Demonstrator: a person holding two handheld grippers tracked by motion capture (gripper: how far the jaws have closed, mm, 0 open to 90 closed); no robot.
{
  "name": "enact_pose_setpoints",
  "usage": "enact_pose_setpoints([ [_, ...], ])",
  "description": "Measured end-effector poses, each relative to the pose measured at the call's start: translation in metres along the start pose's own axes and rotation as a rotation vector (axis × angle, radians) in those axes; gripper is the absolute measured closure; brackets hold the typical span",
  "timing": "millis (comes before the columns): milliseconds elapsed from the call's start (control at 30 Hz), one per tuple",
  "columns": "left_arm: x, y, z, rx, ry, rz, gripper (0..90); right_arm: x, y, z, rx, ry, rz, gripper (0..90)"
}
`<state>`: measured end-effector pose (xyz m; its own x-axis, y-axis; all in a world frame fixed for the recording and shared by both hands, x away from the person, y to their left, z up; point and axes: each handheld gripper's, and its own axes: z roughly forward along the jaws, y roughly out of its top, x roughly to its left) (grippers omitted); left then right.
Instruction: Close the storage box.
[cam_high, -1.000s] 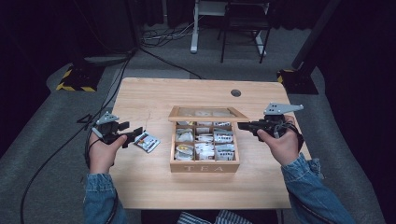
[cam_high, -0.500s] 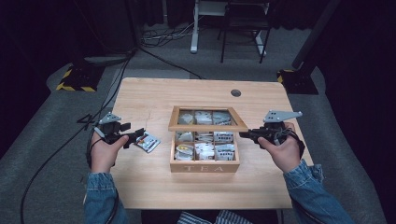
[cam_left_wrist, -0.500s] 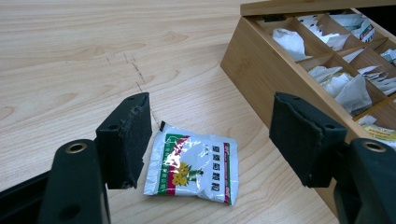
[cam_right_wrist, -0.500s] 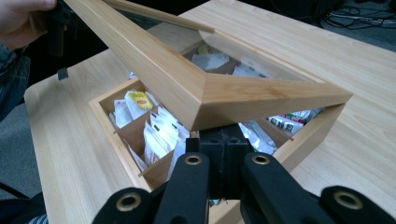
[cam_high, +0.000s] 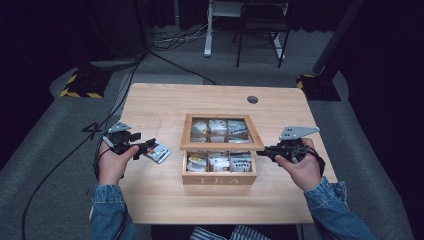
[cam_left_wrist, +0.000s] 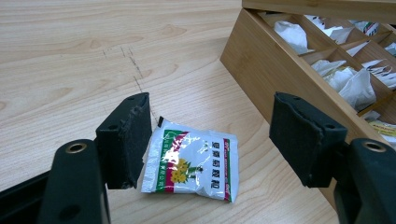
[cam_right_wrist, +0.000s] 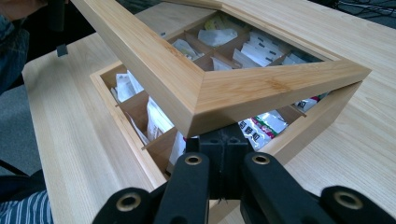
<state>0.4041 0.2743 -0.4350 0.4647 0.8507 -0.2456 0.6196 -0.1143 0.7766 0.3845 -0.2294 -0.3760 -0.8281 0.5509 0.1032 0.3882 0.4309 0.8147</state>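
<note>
Tea box mid counter, lid half up. R gripper jaws together under lid's front edge. L gripper jaws apart, straddling packet lying just left of box; bare counter beyond.

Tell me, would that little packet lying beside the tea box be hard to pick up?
Probably a bit. The packet lies flat on the table, so the open left gripper may struggle to get under it. Its glossy wrapper looks slippery, and its creases suggest it is thin, light and floppy.
</note>
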Motion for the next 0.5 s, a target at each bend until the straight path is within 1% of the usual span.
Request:
enact_pose_setpoints([
  [67,0.000,0.000,0.000,0.001,0.000,-0.002,30.7,0.000,0.000,0.000,0.003,-0.001,0.000,90.0],
  [200,0.000,0.000,-0.001,0.000,0.002,-0.002,30.6,0.003,-0.005,0.002,0.027,-0.005,-0.015,90.0],
  [333,0.001,-0.001,0.000,0.005,0.004,-0.002,30.6,0.003,-0.008,0.003,0.036,-0.003,-0.025,90.0],
  [500,0.001,-0.001,0.001,0.006,0.004,-0.004,30.7,0.004,-0.013,0.004,0.044,0.004,-0.020,90.0],
])
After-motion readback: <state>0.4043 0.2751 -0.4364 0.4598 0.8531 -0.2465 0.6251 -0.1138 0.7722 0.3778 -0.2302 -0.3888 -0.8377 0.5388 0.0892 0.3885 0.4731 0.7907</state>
